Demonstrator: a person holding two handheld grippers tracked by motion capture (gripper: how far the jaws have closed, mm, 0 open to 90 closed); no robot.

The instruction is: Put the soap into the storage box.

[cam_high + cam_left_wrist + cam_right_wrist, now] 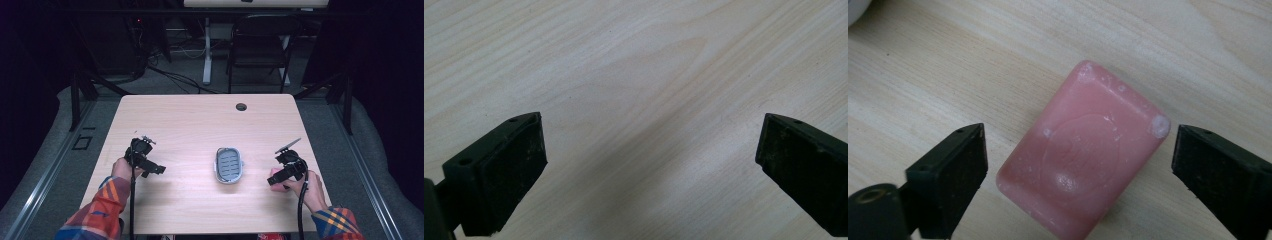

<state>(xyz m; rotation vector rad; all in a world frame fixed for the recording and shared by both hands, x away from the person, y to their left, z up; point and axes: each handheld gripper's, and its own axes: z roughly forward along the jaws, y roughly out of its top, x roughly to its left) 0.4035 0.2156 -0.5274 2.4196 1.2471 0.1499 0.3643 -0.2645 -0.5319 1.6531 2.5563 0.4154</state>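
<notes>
A pink bar of soap (1083, 152) lies flat on the wooden table (190, 125). My right gripper (1078, 165) is open just above it, one jaw on each side of the bar, neither touching it. In the high view the soap (274, 178) peeks out under my right gripper (284, 175) at the table's right. A grey and white soap dish (229, 165) sits empty at the middle of the table. My left gripper (150, 168) is at the table's left; its own view shows it open (651, 150) over bare wood.
A round cable hole (241, 106) is near the table's far edge. Behind the table stand a black folding chair (260, 47) and a white desk leg (207, 50). A white curved edge (855, 7) of the dish shows at the top left of the right gripper view.
</notes>
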